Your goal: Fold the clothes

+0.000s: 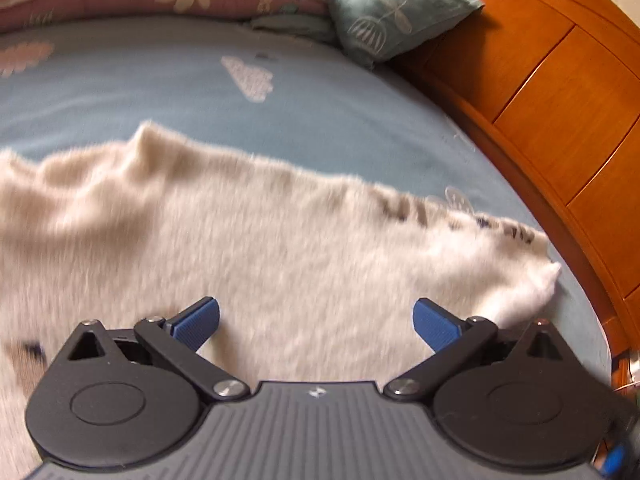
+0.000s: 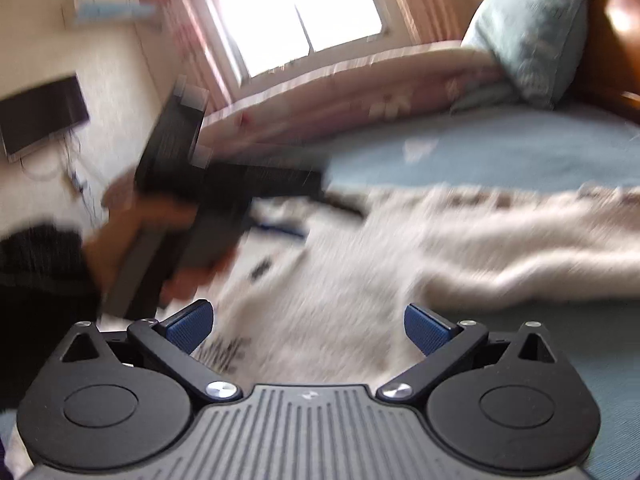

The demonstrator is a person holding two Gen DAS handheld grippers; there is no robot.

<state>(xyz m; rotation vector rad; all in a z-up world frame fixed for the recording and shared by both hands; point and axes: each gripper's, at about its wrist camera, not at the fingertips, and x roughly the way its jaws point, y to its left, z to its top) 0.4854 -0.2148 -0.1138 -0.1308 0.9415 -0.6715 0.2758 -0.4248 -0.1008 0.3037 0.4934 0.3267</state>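
Early stage. Cream fleece garment (image 1: pixel 260 248) lies spread on bed (image 1: pixel 160 92), rumpled toward 10 o'clock, no fold visible. Left gripper (image 1: pixel 316 324) and right gripper (image 2: pixel 308 328) both wide, empty, over it. Folding all remains.

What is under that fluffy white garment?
The fluffy white garment lies on a blue bedsheet printed with pale shapes. Whatever sits directly beneath the fabric is covered, so I cannot tell.

Teal pillow (image 1: pixel 384 12) against wooden headboard (image 1: pixel 552 92)
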